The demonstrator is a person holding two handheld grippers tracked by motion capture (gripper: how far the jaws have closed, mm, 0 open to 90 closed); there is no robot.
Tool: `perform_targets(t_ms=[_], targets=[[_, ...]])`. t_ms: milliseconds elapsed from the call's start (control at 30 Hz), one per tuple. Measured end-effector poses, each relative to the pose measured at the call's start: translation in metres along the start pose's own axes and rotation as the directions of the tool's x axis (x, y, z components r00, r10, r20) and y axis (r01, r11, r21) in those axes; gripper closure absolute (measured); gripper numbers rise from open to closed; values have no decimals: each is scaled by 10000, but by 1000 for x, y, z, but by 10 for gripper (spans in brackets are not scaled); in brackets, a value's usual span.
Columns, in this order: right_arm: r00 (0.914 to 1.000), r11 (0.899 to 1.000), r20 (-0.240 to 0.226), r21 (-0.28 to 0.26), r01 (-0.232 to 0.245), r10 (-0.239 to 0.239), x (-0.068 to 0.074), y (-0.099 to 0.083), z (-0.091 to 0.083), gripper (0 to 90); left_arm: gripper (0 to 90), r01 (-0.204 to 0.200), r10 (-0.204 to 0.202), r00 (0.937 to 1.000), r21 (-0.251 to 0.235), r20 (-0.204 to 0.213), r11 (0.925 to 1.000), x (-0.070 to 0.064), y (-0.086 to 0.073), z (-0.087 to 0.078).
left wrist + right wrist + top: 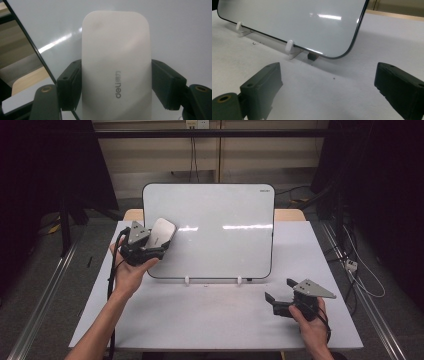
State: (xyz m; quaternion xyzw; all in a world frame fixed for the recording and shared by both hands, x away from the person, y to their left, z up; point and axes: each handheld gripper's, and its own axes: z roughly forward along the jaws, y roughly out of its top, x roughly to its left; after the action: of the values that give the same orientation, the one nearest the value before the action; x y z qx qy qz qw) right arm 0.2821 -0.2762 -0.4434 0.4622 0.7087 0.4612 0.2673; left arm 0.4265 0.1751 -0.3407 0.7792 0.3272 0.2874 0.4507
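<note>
A whiteboard (220,230) with a dark rim leans on small white feet at the middle of the table. My left gripper (156,245) is shut on a white, rounded eraser (161,233) marked "deli", held against the board's left side. In the left gripper view the eraser (116,67) stands between the two black jaws, with the whiteboard (175,30) behind it. My right gripper (280,295) rests low at the front right of the table, open, nothing between its jaws. The right gripper view looks at the whiteboard (294,22) and its lower right corner.
The white table (200,315) has bare surface in front of the board. White feet (290,47) hold the board's lower edge. A cable (114,275) trails from the left gripper along the forearm. More cables (357,270) lie on the floor at the right.
</note>
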Motion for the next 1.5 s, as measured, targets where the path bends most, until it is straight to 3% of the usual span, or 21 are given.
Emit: perform_targets(t_ms=[200,967,1200,1500], targets=[[10000,10000,14,-14,-43,43,1,0,-1,73,311,61,-60,9997,-11,250,10000,0,1,-2],[10000,10000,-14,-21,-16,16,1,2,0,73,311,-68,49,9959,198,905,9998,-23,1,2],[10000,10000,-23,-24,-40,40,1,1,1,73,311,-595,548,9935,448,1001,9972,-39,3,13],[10000,10000,-50,-64,7,-7,-1,0,-2,73,311,-1040,1001,9894,319,1053,9941,-53,20,29]])
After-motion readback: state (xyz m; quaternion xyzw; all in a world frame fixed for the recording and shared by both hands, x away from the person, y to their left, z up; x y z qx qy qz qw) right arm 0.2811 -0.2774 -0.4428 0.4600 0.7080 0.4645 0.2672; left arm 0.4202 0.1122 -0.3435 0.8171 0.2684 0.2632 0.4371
